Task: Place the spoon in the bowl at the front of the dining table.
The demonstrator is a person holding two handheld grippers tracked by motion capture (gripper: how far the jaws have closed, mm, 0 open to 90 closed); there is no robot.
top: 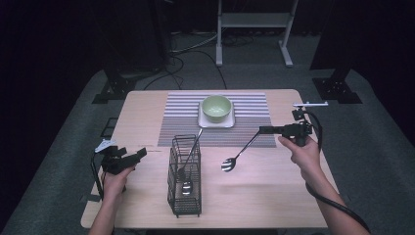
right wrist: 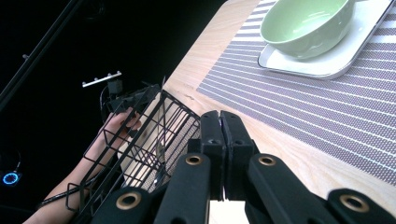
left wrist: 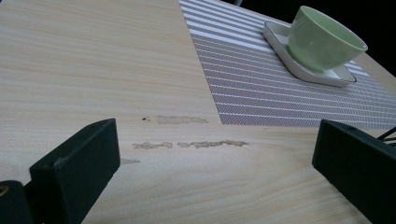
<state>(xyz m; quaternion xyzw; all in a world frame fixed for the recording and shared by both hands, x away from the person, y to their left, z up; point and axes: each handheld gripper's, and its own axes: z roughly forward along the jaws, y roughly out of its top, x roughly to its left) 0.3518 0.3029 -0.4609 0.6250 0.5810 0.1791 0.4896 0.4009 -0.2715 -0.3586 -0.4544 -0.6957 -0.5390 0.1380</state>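
Shiny steel spoon point(top: 238, 157), black wire basket point(top: 185, 176)

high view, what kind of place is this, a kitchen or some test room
Most likely a recording studio or lab set up as a dining scene, not a kitchen: dark curtained surroundings, cables trailing over the grey carpet, equipment stands behind the wooden table, and a staged striped placemat with a green bowl.

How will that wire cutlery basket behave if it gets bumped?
The wire cutlery basket stands tall on a narrow base, so it probably tips easily. Open mesh suggests it is light and may slide on the table. The spoon leaning inside could shift.
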